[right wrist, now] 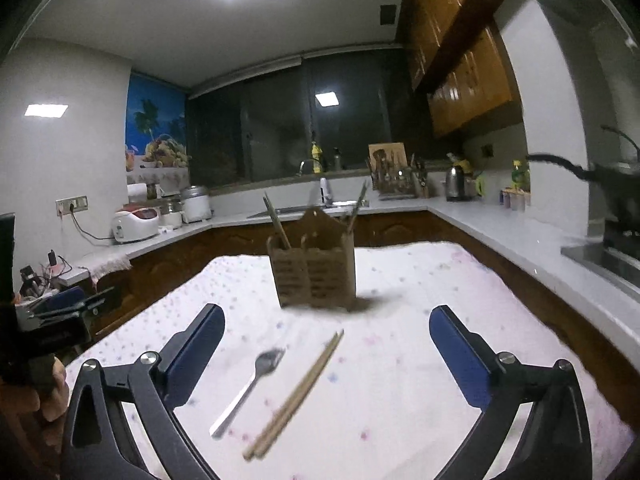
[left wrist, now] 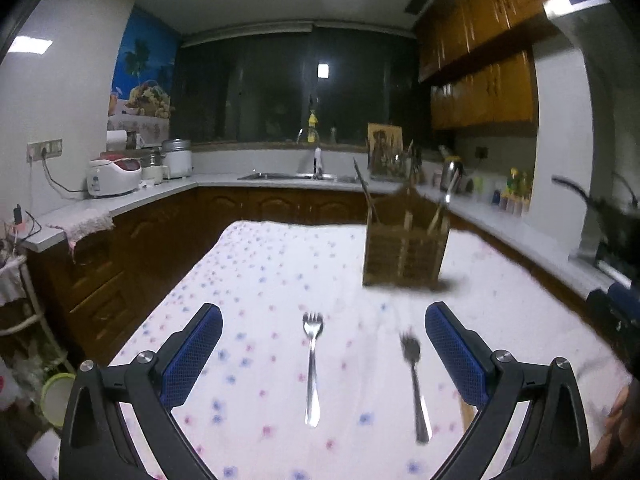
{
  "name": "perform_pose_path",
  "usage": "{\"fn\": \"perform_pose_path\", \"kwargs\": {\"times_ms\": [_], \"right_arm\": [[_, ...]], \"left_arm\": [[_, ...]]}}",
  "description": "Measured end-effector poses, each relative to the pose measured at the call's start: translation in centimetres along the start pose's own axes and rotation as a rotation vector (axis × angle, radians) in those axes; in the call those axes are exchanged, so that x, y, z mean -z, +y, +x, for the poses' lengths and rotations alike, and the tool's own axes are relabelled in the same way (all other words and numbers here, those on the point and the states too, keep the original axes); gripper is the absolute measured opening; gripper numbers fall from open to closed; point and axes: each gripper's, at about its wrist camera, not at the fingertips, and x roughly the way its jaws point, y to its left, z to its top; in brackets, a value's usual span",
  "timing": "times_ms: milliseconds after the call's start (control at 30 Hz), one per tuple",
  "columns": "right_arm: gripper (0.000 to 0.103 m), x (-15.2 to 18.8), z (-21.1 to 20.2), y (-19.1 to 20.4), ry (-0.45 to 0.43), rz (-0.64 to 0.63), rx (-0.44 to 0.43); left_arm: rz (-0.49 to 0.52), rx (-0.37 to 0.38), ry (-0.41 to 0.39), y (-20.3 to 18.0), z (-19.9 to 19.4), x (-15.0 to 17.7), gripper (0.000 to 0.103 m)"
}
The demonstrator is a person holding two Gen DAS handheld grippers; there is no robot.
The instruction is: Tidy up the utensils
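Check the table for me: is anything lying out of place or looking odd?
Nothing is spilled or damaged. Two metal forks and a pair of wooden chopsticks lie loose on the flowered tablecloth, outside the upright brown wooden utensil holder, which already holds some utensils. Both grippers' jaws are open and empty.

Second fork (left wrist: 414, 384) motion-blurred; holder (right wrist: 312, 276) contents indistinct; chopsticks (right wrist: 294, 396) smeared.

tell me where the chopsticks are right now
In the right wrist view the chopsticks lie flat on the flowered tablecloth, just right of a fork and in front of the wooden utensil holder.
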Motion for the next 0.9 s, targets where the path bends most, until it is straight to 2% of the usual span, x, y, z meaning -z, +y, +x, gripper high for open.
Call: {"fn": "perform_pose_path", "kwargs": {"times_ms": [333,900], "right_arm": [[0.103,2.3,-0.2,-0.4,0.040,0.024,0.014],[0.103,3.2,0.1,-0.3,0.065,0.032,0.011]], "left_arm": [[0.023,-0.006,0.052,-0.8,-0.3,0.8,0.102],[0.009,-0.007,0.046,-0.4,0.5,1.0,0.102]]}}
